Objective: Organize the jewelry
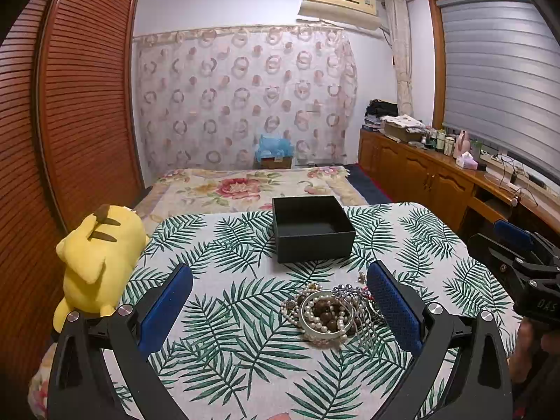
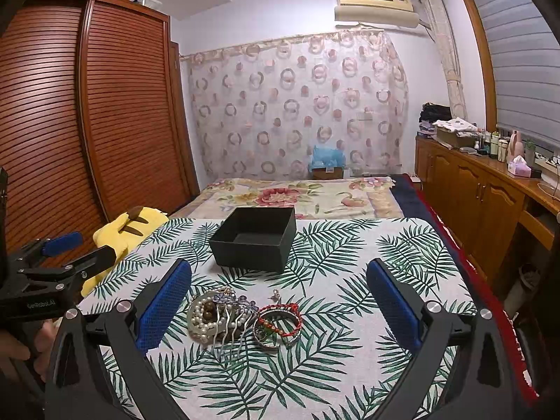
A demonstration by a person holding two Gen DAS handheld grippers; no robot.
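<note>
Your left gripper (image 1: 280, 301) is wide apart, nothing between the blue pads (image 1: 164, 311), hovering over the near part of the table (image 1: 224, 360). Your right gripper (image 2: 280, 301) is the same: spread wide, nothing held.

Jewelry pile (image 1: 329, 309) sits on the leaf-print tablecloth, toward the right pad in the left view and close to the left pad in the right view, so it lies between your two grippers. Neither gripper touches it.

Pile contents:
- pearl strands (image 2: 201, 318) coiled around dark brown beads (image 2: 209, 309)
- a metal hair comb (image 2: 231, 329) with a purple-blue flower top, teeth pointing toward you, lying across the pearls
- a red braided bracelet (image 2: 280, 318) and silver bangles just right of the comb, touching the pile
- one small loose piece (image 2: 275, 294) just behind the bracelet; too small to tell what it is

Black box (image 2: 255, 241) stands open and looks empty on the far half of the table, apart from the pile, directly behind it.

Yellow plush toy (image 1: 98, 262) lies off the table's left edge. A bed (image 2: 301, 196) with a floral cover sits behind the table.
</note>
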